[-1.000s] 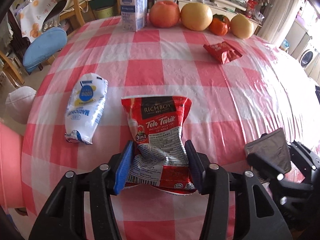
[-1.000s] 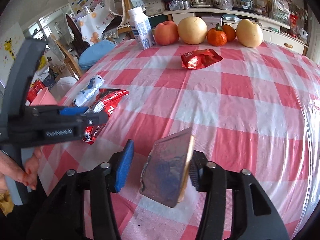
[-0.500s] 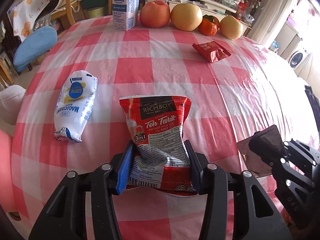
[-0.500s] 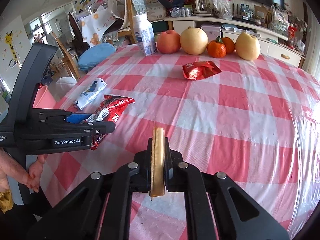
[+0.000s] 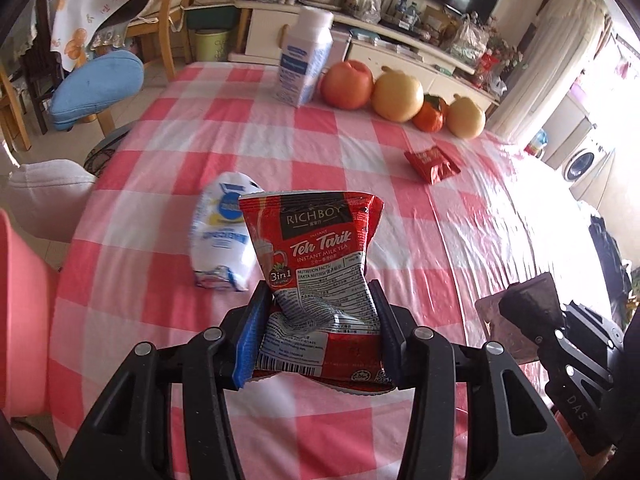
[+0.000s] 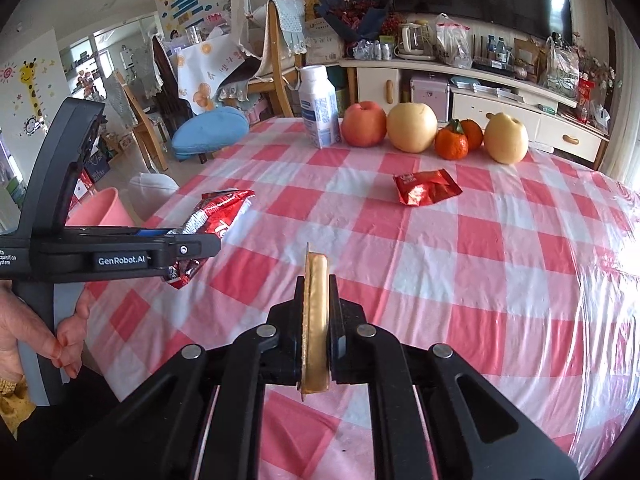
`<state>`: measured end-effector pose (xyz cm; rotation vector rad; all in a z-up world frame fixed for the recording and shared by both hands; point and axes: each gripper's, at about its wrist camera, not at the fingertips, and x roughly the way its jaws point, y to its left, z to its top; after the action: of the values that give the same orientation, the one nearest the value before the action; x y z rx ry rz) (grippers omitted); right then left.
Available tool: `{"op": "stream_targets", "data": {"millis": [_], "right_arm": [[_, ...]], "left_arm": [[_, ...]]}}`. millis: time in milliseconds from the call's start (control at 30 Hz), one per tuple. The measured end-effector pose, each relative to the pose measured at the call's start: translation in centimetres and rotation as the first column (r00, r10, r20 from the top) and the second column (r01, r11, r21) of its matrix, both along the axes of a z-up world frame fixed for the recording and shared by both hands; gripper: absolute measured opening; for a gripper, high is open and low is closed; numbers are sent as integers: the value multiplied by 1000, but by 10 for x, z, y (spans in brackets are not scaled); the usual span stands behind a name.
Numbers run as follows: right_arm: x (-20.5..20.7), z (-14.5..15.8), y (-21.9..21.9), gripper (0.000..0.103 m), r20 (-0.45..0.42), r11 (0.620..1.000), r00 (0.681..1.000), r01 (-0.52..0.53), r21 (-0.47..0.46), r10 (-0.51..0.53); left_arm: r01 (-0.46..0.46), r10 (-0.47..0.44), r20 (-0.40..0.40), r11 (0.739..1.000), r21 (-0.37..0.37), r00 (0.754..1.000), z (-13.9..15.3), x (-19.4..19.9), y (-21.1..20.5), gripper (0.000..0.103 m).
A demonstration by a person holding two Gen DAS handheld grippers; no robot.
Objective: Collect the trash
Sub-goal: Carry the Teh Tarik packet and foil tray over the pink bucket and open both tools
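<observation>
left hand-held gripper point(image 5: 318, 336) – pinching crinkled red foil sachet point(image 5: 316, 276) | right hand-held gripper point(image 6: 318, 332) – clenched on flat gold packet point(image 6: 316, 320)

A red Teh Tarik sachet point(image 5: 320, 280), crumpled, is clamped upright in the left gripper point(image 5: 318, 332). A flat gold packet point(image 6: 316, 320) is pinched edge-on in the right gripper point(image 6: 317, 328). A white wrapper point(image 5: 224, 236) and a red foil wrapper point(image 6: 426, 192) lie beyond.

Left claw point(image 5: 318, 334): black plastic frame, 4 silver pivot screws, blue pad on 1 finger. The side of its body, seen from the right wrist, carries white "GenRobot.AI" lettering beside 1 small screw. Right claw point(image 6: 317, 334): identical black linkage, 4 silver screws, tapered arms.
</observation>
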<state>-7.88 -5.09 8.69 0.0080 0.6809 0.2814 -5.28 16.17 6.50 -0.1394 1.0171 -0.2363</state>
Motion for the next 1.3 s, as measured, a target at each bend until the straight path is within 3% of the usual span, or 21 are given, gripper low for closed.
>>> {"op": "stream_targets", "data": {"millis": [367,600,900,1167,1200,1267,1300], "right_arm": [[-1,26,77,10,22,990,990,-139,16,139],[2,47,165,10,42,951,951,-308,16,307],[12,65,284,10,58,877,875,-480,-8,480],[28,56,354,12,45,839,838,-543,-43,544],[31,53,360,13,40,834,833,-550,-52,552],[36,45,368,27,34,839,840,-539,-74,542],[37,42,368,41,35,845,845,-530,-76,533]], "left_arm": [[-149,158,86,984,-99,984,38,-15,85,50],[-306,325,122,940,-153,938,53,-28,160,50],[-512,539,111,835,-203,835,52,-49,262,50],[-647,672,35,724,-238,739,33,-62,329,51],[-659,683,19,712,-241,730,29,-62,334,51],[-693,711,-14,680,-241,703,22,-63,344,55],[-701,720,-20,668,-249,693,20,-64,346,59]]}}
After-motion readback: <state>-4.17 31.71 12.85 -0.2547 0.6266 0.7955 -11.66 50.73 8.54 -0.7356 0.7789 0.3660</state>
